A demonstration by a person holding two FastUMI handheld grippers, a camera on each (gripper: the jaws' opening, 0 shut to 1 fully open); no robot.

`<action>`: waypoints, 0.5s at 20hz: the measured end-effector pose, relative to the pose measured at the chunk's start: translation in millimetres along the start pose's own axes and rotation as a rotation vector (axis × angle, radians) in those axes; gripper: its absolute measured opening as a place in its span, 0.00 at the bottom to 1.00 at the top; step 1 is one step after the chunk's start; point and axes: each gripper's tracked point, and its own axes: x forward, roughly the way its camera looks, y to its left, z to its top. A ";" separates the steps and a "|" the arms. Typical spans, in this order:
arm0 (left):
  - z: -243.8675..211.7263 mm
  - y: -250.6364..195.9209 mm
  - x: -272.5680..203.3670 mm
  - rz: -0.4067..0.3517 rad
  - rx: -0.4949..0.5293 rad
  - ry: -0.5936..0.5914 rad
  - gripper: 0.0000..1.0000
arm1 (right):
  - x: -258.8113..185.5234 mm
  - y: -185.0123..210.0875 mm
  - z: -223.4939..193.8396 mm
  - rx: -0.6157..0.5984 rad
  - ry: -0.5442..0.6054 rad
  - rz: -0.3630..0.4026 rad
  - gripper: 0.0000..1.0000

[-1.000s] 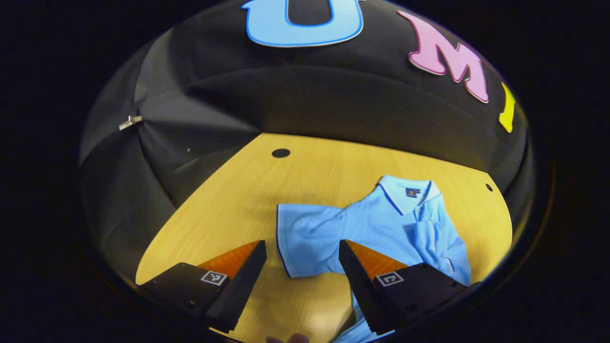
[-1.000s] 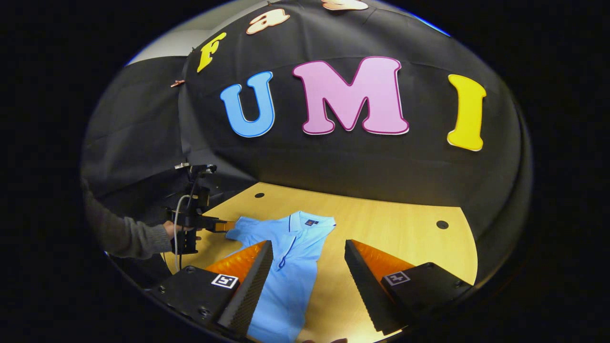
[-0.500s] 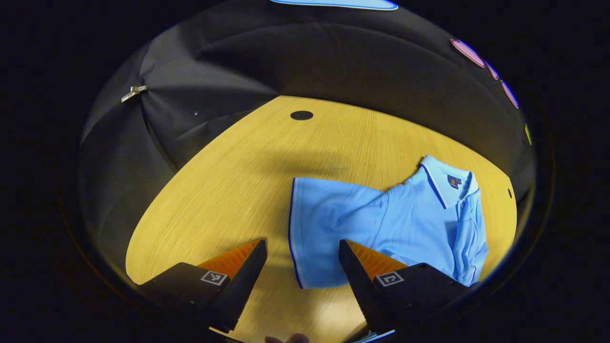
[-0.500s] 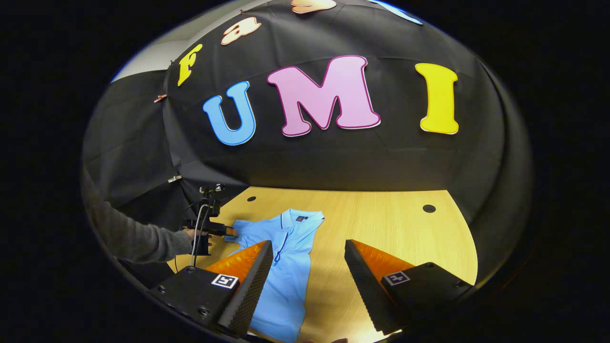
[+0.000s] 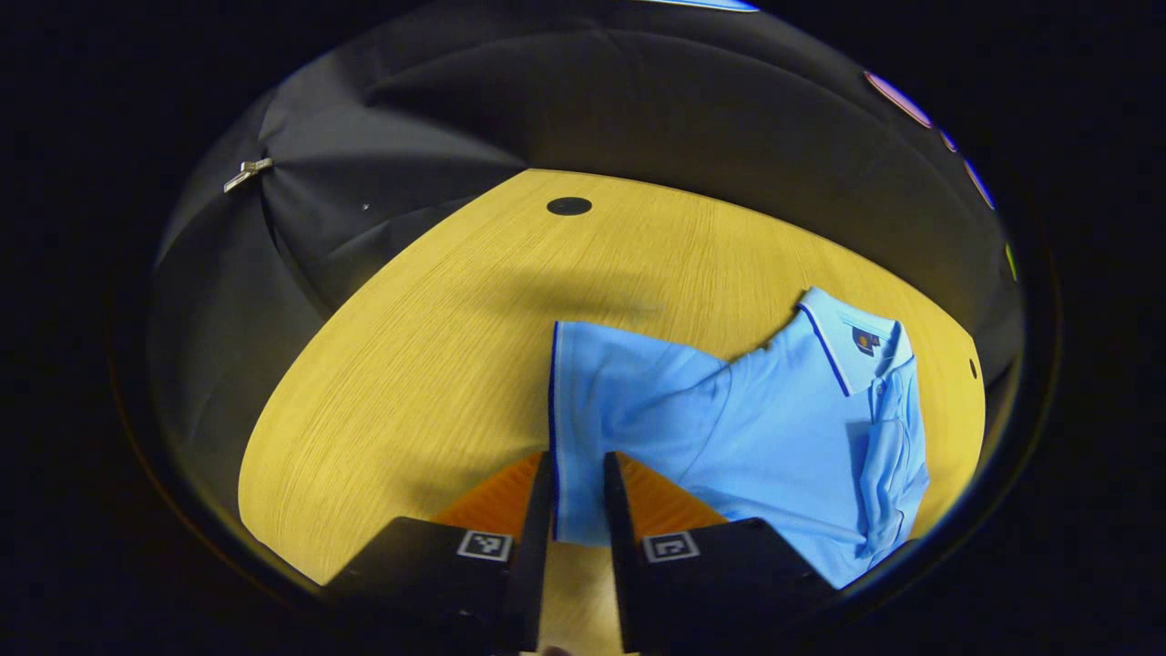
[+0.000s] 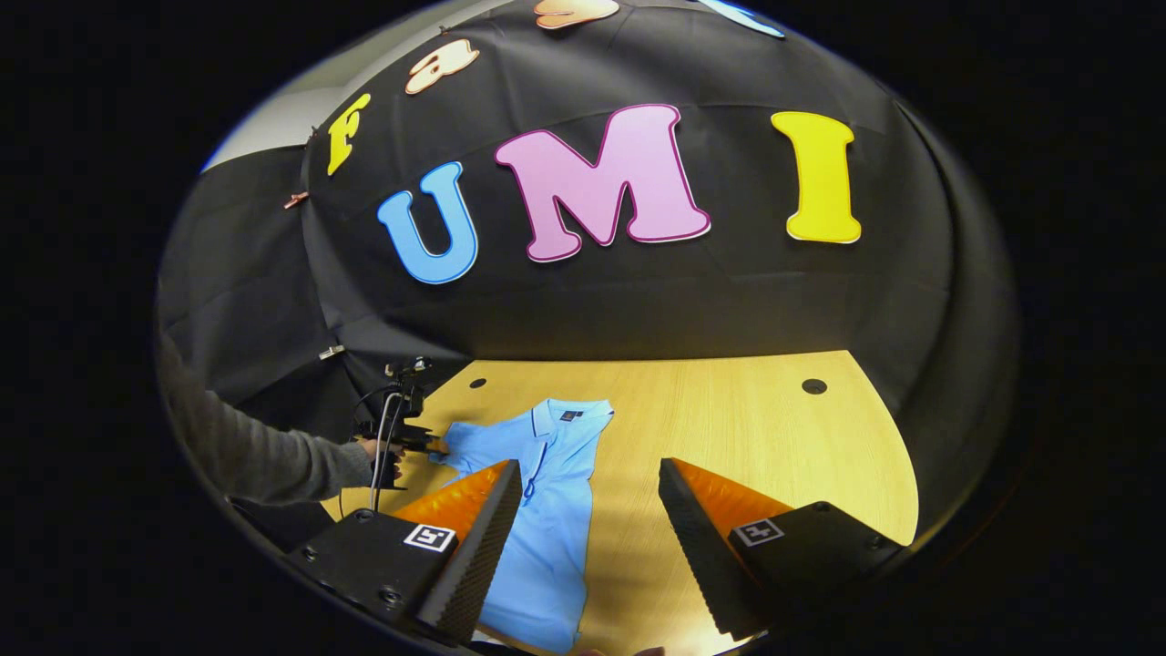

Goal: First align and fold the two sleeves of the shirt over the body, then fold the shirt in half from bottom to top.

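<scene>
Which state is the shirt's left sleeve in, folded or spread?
Spread: the sleeve lies flat on the table, its cuff between the left gripper fingers.

I see a light blue shirt (image 5: 774, 428) with dark blue trim on a yellow wood-grain table (image 5: 437, 346).

Shirt (image 5: 783, 428) hem cut off at lower right edge; sleeve (image 5: 619, 392) cuff corner hidden between left gripper (image 5: 574, 510) fingers.
</scene>
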 end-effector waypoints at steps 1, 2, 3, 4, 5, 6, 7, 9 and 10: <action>-0.1 -2.6 -1.4 -0.006 -0.002 0.000 0.32 | -1.5 -1.8 -1.1 0.003 -0.001 -0.003 0.94; -0.5 -6.2 -0.1 -0.022 -0.010 0.002 0.21 | -1.6 -3.2 -2.9 0.007 0.003 -0.004 0.94; 2.1 -11.8 -2.1 -0.050 -0.022 -0.006 0.16 | -3.2 -4.1 -5.1 0.011 0.006 -0.006 0.94; 2.0 -16.2 -2.3 -0.080 -0.039 -0.008 0.08 | -4.7 -5.8 -6.7 0.017 0.008 -0.009 0.94; 2.6 -19.8 -3.1 -0.105 -0.051 -0.012 0.07 | -6.1 -5.9 -8.1 0.025 0.012 -0.010 0.94; 1.7 -21.4 -2.5 -0.123 -0.058 -0.013 0.06 | -6.2 -7.4 -8.9 0.031 0.013 -0.012 0.94; 1.5 -23.9 -4.1 -0.136 -0.059 -0.017 0.06 | -6.6 -8.2 -9.7 0.035 0.015 -0.012 0.94; 1.6 -24.3 -7.6 -0.143 -0.040 -0.035 0.06 | -8.6 -8.9 -12.1 0.033 0.020 -0.013 0.94; 3.9 -25.0 -11.1 -0.141 -0.026 -0.054 0.06 | -8.8 -9.7 -13.5 0.033 0.023 -0.012 0.94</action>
